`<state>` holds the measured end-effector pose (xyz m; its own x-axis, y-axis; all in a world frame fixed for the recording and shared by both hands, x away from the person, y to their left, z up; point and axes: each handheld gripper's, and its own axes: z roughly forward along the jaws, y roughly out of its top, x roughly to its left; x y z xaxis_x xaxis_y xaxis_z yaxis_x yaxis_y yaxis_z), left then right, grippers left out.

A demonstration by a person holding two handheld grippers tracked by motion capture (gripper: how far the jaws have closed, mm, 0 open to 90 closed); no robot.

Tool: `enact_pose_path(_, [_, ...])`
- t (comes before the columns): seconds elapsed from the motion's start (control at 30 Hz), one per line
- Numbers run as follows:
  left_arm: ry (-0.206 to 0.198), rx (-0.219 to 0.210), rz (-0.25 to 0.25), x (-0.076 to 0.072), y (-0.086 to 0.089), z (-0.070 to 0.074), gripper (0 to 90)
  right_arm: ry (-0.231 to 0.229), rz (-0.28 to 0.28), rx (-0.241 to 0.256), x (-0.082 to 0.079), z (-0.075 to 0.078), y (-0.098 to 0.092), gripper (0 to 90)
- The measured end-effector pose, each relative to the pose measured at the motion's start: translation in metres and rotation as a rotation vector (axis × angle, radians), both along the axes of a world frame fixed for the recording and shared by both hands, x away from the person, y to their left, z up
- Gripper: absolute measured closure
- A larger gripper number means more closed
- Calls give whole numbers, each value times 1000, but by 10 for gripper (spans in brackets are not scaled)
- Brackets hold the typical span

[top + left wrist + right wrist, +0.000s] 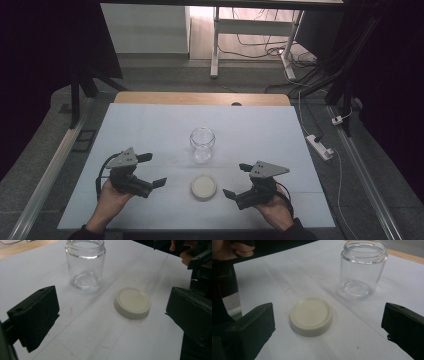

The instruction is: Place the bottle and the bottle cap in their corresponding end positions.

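Jar upright – lid just beside, mid-table.

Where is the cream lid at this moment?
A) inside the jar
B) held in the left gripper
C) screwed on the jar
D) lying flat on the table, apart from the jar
D: the cream lid lies flat on the white table, while the glass jar stands open beyond it.

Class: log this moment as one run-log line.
left gripper: open | right gripper: open | jar: upright, uncapped | lid: flat on table

glass jar: 1 | cream lid: 1 | grippers: 2 – left gripper, right gripper
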<state>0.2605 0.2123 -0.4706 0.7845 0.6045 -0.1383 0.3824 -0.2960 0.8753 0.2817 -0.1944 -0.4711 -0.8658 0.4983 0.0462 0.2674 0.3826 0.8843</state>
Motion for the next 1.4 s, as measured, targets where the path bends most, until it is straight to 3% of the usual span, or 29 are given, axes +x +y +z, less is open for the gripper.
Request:
enact_pose_path(0.43, [-12,-21,90,-41,30,-8,1,-29,-118,-22,-12,0,-40,0])
enact_pose_path(0.73, [2,11,176,-65,51,-18,0,-11,-227,-18,-21,-5,-74,0])
enact_pose_path(0.9, [9,5,231,-78,67,-24,0,9,-296,-23,-28,-10,-93,0])
enact_pose_path(1.1, [41,38,290,-87,80,-35,0,33,-369,-43,-35,-19,-111,0])
enact_pose_path(1.27, [67,87,315,-92,85,-41,0,73,-405,1,-39,-21,-124,0])
enact_pose_path(1.4, [82,124,332,-96,87,-46,0,97,-420,-1,-41,-23,-128,0])
